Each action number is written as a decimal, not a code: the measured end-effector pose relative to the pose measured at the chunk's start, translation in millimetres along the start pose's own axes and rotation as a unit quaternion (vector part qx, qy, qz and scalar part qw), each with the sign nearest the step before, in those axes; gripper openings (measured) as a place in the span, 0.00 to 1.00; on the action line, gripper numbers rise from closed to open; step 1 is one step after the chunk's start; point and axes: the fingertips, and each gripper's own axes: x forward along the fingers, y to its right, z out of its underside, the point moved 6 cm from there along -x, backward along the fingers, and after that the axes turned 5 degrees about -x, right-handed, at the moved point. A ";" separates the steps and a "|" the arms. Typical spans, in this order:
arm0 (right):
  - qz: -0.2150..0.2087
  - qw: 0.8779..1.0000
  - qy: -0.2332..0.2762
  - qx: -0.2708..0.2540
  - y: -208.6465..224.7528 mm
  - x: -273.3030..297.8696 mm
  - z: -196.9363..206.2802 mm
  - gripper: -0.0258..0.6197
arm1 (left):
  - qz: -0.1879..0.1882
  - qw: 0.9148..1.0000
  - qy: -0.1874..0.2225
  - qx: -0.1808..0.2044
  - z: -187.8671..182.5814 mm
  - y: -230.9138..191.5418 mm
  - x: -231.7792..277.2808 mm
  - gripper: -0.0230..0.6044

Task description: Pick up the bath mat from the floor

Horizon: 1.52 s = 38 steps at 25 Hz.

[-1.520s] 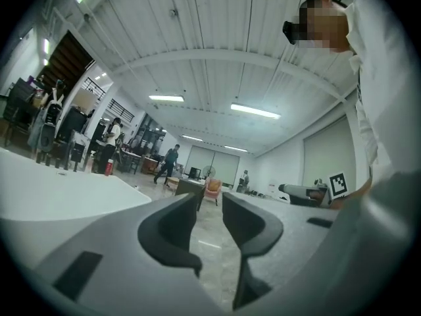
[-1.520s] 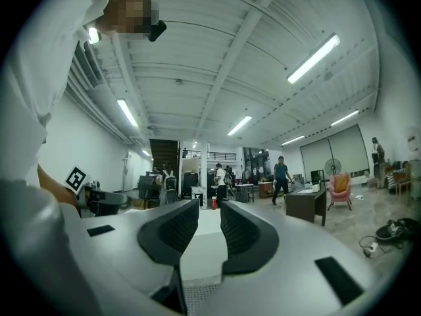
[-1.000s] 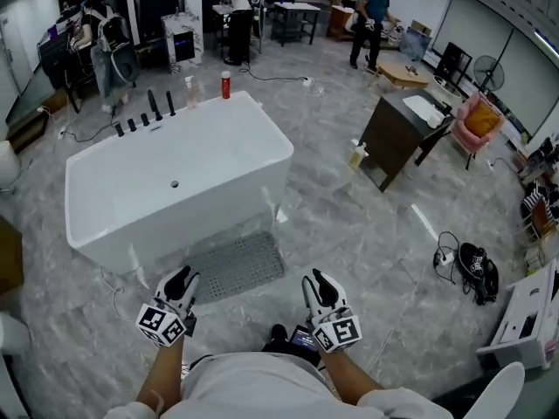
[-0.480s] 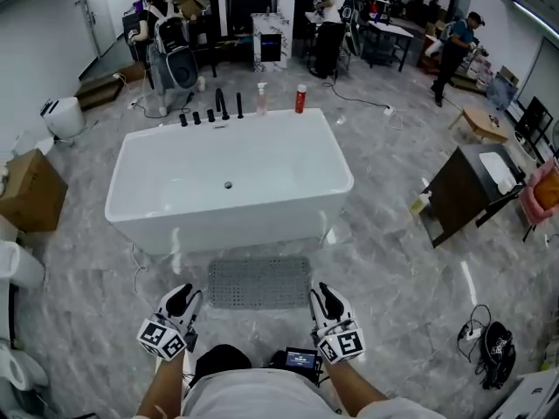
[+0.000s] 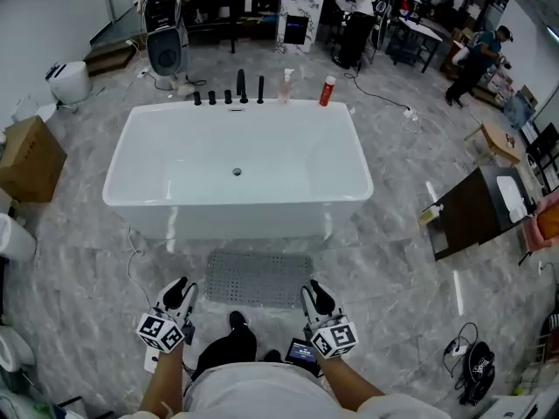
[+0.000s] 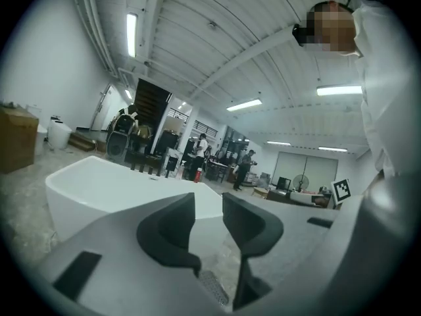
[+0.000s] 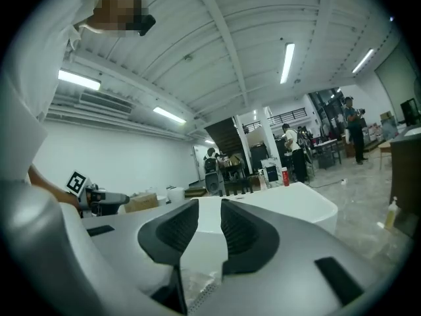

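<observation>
White bathtub (image 5: 236,168): rectangular, empty, centred in the head view, standing on grey marbled floor (image 5: 393,260).

Bath mat (image 5: 258,278): grey rectangle, surface covered in regular rows of small dots. It lies flat on the floor just in front of the tub's near wall, long edge parallel to it. All four corners are down, with no folds visible. It is directly ahead of the person, between the two grippers and slightly beyond them.

Left gripper (image 5: 179,291): held above the floor near the mat's left corner, not touching it. Jaws are slightly apart with nothing between them.

Right gripper (image 5: 313,295): same height, near the mat's right corner, clear of it. Jaws show a narrow gap, empty.

Tub's far rim: black tap fittings (image 5: 229,96), clear pump bottle (image 5: 286,85), red bottle (image 5: 327,91).

Change from one second earlier: tub and mat sat skewed and left of centre; now both are square-on and centred. Both jaw gaps are unchanged. The mat has not moved on the floor.
</observation>
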 end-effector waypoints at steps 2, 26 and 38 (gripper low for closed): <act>-0.013 1.000 -0.016 0.009 -12.7 20.8 3.9 0.23 | -0.007 1.000 -0.003 -0.011 -2.5 -29.9 -1.4 0.24; 0.011 0.955 -0.290 0.067 149.6 133.4 319.7 0.28 | -0.023 0.971 -0.228 -0.073 246.0 -245.2 178.1 0.29; -0.009 0.875 -0.469 0.118 239.4 114.4 573.0 0.33 | -0.139 0.897 -0.369 -0.200 468.7 -348.6 170.6 0.35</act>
